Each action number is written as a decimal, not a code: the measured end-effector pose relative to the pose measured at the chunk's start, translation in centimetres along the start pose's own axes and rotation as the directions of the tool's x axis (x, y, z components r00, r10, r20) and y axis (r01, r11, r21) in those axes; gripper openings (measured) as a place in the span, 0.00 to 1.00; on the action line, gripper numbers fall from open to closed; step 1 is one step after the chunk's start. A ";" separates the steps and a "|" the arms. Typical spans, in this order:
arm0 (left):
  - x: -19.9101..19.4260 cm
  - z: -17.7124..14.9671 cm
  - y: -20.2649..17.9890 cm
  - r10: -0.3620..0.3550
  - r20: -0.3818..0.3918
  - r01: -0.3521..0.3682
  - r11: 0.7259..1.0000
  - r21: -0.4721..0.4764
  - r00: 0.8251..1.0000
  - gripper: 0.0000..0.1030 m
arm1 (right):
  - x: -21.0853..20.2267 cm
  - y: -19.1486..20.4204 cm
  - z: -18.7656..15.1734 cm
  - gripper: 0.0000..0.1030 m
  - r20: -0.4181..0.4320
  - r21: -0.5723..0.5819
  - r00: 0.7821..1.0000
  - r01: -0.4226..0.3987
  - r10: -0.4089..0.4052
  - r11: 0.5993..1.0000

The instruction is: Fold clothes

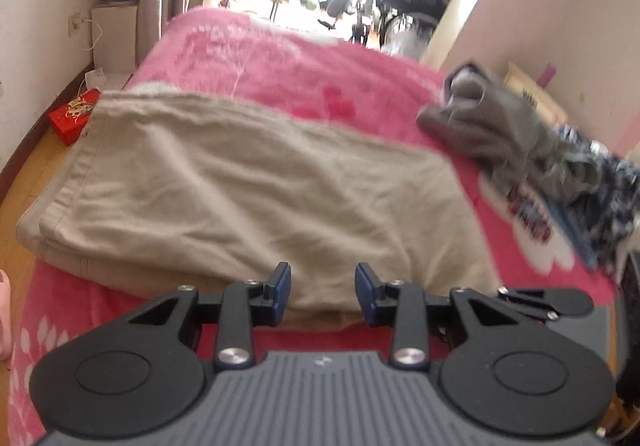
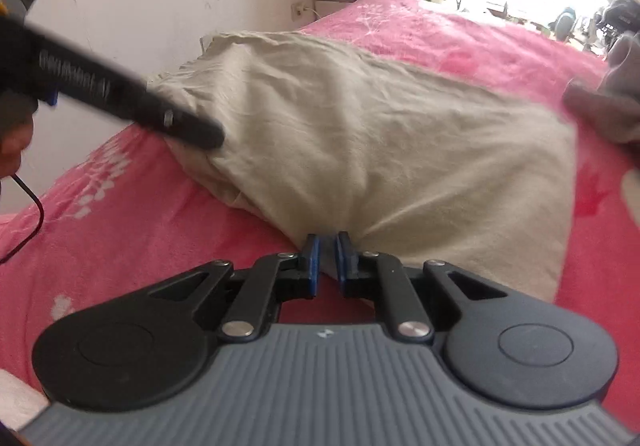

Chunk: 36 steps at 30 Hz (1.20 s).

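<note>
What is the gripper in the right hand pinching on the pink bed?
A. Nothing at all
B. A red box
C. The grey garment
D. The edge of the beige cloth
D: in the right wrist view the right gripper has its jaws nearly together on a bunched edge of the beige cloth, with creases fanning out from that spot.

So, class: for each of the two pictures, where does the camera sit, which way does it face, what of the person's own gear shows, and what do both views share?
Left wrist view: sits on the left tongs, facing down along the bed at the beige garment; its jaws stand apart at the near edge.
Right wrist view: sits on the right tongs, facing the same garment, pinching its near edge; the left tongs and a hand enter from the left.
Shared: beige garment, pink blanket, grey clothes, bright window.
</note>
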State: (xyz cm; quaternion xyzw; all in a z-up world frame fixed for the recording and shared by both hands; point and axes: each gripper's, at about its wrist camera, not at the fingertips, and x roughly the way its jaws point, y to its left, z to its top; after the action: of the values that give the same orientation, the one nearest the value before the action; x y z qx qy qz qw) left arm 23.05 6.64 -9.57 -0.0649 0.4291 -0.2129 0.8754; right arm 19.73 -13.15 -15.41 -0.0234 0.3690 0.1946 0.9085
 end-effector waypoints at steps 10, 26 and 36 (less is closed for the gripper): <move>3.7 -0.5 3.3 0.086 -0.011 -0.087 0.984 -0.155 0.996 0.20 | -2.3 -6.5 -2.9 0.09 0.028 0.260 0.998 0.041 -0.050 0.965; 8.7 -5.0 -17.8 -0.047 -0.114 0.108 0.775 0.622 0.992 0.53 | 1.6 -26.4 1.9 0.46 0.050 0.784 0.958 -0.213 0.282 0.583; 11.3 -7.6 -20.3 0.026 -0.058 0.027 0.653 0.757 0.998 0.66 | 7.8 -26.9 2.8 0.46 0.054 0.771 0.873 -0.345 0.486 0.535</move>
State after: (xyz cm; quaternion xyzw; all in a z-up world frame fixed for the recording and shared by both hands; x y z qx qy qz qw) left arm 16.85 -15.99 -16.47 0.3124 0.3290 -0.3743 0.8088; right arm 36.68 -34.83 -21.37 0.4322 0.4851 0.2293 0.7247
